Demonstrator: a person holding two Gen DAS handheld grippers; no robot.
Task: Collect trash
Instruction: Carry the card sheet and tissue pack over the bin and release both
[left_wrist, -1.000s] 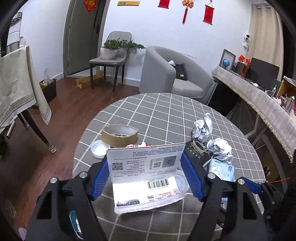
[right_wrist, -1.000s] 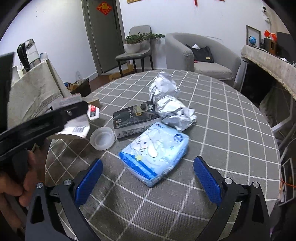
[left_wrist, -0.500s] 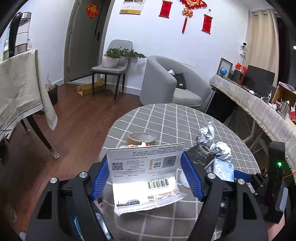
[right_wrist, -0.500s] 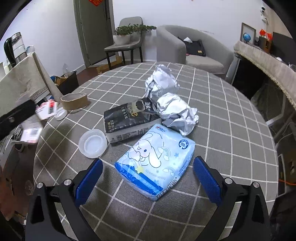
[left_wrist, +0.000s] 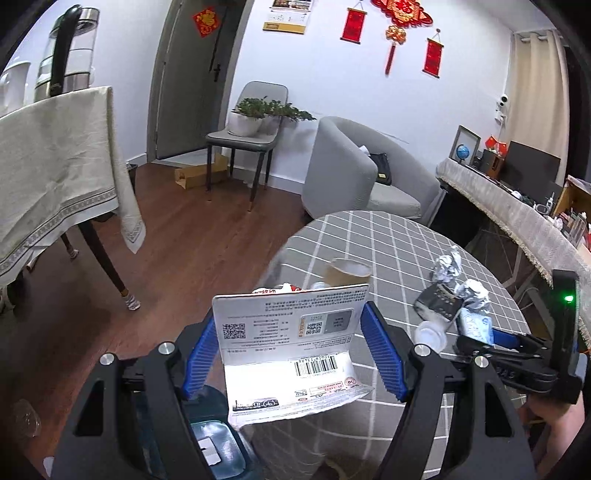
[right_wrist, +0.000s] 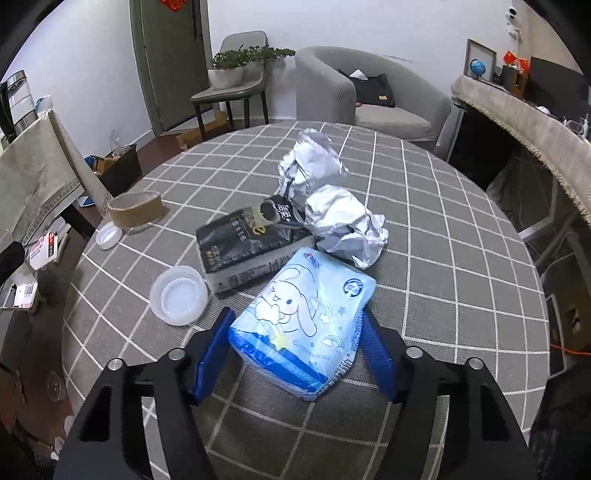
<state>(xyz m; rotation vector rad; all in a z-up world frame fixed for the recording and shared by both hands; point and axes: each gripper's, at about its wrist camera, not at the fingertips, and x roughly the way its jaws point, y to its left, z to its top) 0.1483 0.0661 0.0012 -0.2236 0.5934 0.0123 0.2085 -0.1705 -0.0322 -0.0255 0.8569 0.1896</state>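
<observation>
left gripper (left_wrist: 288, 354): we hold the white printed packet (left_wrist: 291, 343) clamped between both blue pads, upright, flap hanging down. It sits off the table edge, above a teal bin (left_wrist: 212, 443) on the floor, so probably the drop spot.
right gripper (right_wrist: 295, 350): jaws closing around the blue tissue pack (right_wrist: 306, 317), one pad on each long side. Pack lies flat on the table (right_wrist: 443, 229). We can't tell if the pads press on it yet.
approach: we come in low from the near end of the tissue pack, so the fingers straddle its narrow width rather than its length.
left on table: black pouch (right_wrist: 243, 247) just beside the tissue pack, two crumpled foil balls (right_wrist: 343, 221) behind, clear plastic lid (right_wrist: 179, 295) near the left pad, small white cap (right_wrist: 109, 236) and tape roll (right_wrist: 135, 208) near the far edge.
progress: early by our read, most trash not yet collected.
risk: the soft tissue pack may squash or slip; the closing left pad could nudge the lid.
</observation>
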